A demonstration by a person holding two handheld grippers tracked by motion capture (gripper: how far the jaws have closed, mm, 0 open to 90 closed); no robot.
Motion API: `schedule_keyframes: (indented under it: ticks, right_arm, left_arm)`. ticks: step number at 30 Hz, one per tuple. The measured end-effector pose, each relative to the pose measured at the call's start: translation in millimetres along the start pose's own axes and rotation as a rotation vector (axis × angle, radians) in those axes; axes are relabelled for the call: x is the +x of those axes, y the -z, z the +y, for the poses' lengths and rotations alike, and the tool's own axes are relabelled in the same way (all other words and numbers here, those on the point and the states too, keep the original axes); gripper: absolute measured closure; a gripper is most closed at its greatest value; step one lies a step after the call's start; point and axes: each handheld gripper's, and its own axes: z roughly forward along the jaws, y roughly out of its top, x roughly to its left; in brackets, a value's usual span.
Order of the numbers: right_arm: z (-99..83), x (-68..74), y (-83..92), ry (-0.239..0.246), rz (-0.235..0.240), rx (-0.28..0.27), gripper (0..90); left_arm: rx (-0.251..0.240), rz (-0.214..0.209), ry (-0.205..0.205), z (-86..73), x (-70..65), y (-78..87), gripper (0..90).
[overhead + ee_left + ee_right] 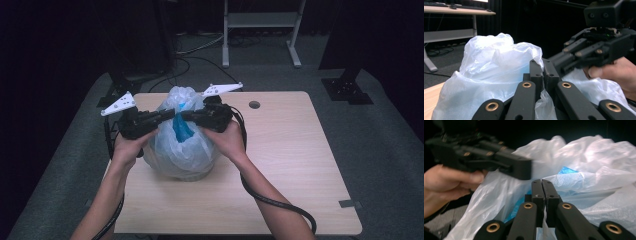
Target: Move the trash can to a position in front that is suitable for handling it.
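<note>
Jaws of left gripper (543,65) and right gripper (541,185) pinched tight on plastic bag (182,150) film

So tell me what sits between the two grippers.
In the high view, the plastic bag's bunched top with a blue piece lies between left gripper and right gripper.

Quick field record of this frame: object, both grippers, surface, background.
object: translucent plastic bag, bulging, upright on the table, something blue inside
left gripper: jaws shut on a fold of the bag's film near the top
right gripper: jaws shut on the bag's film, facing the left gripper, tips nearly meeting over the bag
surface: light wooden table, small round hole near the far edge
background: dark room, grey floor, white frame legs beyond the table
</note>
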Motion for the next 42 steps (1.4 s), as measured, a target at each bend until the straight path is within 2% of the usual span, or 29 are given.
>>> schedule_keyframes:
  ticks: [3, 7, 12, 20, 23, 27, 32, 36, 40, 42]
  right_arm:
    - [-0.7, 9.1, -3.5, 0.032, 0.023, 0.013, 89.0]
    - [-1.2, 19.9, -6.6, 0.084, 0.021, 0.043, 89.0]
    - [-2.6, 26.7, -9.8, 0.114, 0.017, 0.066, 88.9]
    - [-4.0, 35.7, -12.5, 0.159, 0.007, 0.084, 88.9]
    - [-5.5, 38.6, -14.3, 0.172, 0.006, 0.098, 88.9]
    - [-6.1, 41.7, -13.9, 0.183, 0.013, 0.092, 88.9]
    - [-7.9, 41.2, -12.5, 0.180, 0.025, 0.084, 88.8]
    - [-11.1, 37.4, -8.6, 0.173, 0.055, 0.073, 78.1]
    - [-13.2, 35.5, -2.3, 0.164, 0.053, 0.051, 63.3]
    - [-13.2, 32.4, 2.0, 0.153, 0.054, 0.035, 59.5]
  left_arm:
    - [0.017, -0.002, -0.002, 1.4, 0.0, -0.6, 88.2]
    - [0.020, -0.018, 0.025, 1.6, 2.6, 1.4, 88.1]
    - [0.017, -0.030, 0.078, -0.1, 6.4, 2.1, 86.3]
    - [0.036, -0.060, 0.130, -4.4, 10.4, -0.4, 74.1]
    - [0.057, -0.065, 0.133, -4.7, 10.7, -2.4, 69.2]
    - [0.089, -0.053, 0.128, -3.5, 8.9, -5.1, 69.0]
    - [0.127, -0.030, 0.066, -2.2, 1.1, -8.3, 88.0]
    - [0.126, -0.031, 0.065, -1.5, -0.9, -9.0, 89.6]
    - [0.101, -0.038, 0.071, 0.5, -0.7, -8.5, 89.8]
    - [0.092, -0.039, 0.067, 3.2, -1.2, -7.2, 89.8]
